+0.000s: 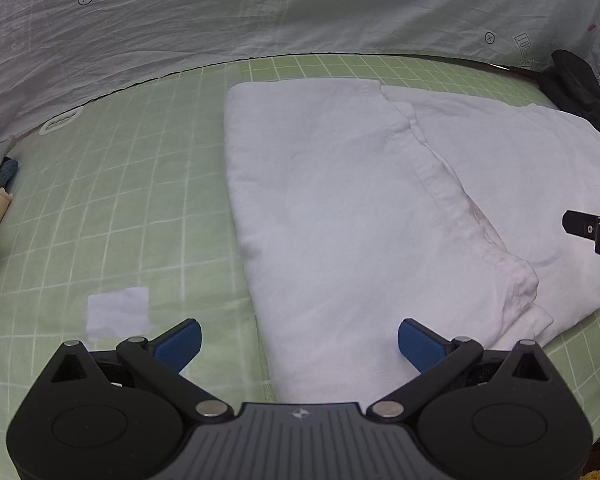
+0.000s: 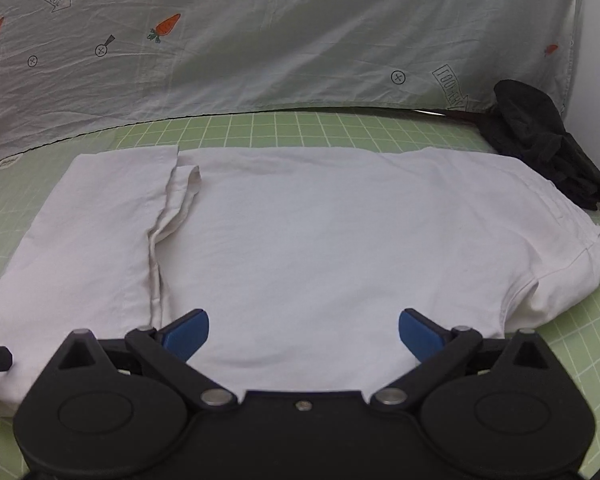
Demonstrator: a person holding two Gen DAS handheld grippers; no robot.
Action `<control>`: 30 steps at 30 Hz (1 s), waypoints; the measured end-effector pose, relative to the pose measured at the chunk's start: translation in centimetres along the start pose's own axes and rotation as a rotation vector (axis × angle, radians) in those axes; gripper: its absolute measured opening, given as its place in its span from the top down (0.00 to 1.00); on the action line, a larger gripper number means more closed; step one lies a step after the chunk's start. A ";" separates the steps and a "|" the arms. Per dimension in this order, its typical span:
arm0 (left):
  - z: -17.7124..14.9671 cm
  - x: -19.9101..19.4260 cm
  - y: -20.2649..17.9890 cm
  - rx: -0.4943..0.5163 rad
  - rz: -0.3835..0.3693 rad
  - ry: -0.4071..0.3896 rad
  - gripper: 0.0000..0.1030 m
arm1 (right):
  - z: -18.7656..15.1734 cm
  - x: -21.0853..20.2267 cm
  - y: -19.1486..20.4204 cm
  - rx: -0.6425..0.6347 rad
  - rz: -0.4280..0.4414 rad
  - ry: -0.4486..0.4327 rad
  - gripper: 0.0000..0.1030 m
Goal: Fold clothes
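Both grippers, left gripper (image 1: 299, 344) and right gripper (image 2: 304, 334), wide apart above folded white garment (image 2: 300, 248).

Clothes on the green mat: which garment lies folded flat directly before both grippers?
The white garment; the black garment sits crumpled at the mat's far right corner.
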State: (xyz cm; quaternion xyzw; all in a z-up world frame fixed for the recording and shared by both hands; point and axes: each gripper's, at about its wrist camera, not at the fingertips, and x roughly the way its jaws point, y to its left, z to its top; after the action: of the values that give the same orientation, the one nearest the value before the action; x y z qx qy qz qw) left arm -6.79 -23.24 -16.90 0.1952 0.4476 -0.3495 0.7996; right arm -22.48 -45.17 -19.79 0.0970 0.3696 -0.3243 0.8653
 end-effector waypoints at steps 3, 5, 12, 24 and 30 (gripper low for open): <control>0.4 -1.1 -0.9 -0.025 0.025 -0.032 0.00 | 1.1 2.2 -2.9 0.008 -0.040 -0.011 0.00; 0.6 -1.5 -1.5 -0.046 0.037 -0.045 0.00 | 0.2 3.9 -5.6 0.046 -0.067 0.051 0.00; 1.2 -0.5 -3.9 -0.121 0.066 -0.012 0.00 | -5.7 3.8 -11.9 0.204 0.011 0.131 0.00; 2.8 2.2 -6.3 -0.159 0.127 0.020 0.00 | -5.8 3.0 -20.1 0.402 0.110 0.071 0.00; 3.3 3.4 -6.1 -0.183 0.163 0.044 0.00 | -4.9 4.3 -26.0 0.627 0.093 0.013 0.00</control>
State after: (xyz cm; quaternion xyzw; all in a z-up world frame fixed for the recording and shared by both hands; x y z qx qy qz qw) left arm -8.09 -30.75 -18.08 0.1646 0.4779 -0.2368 0.8297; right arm -39.60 -65.33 -24.41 0.3779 0.2522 -0.3819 0.8048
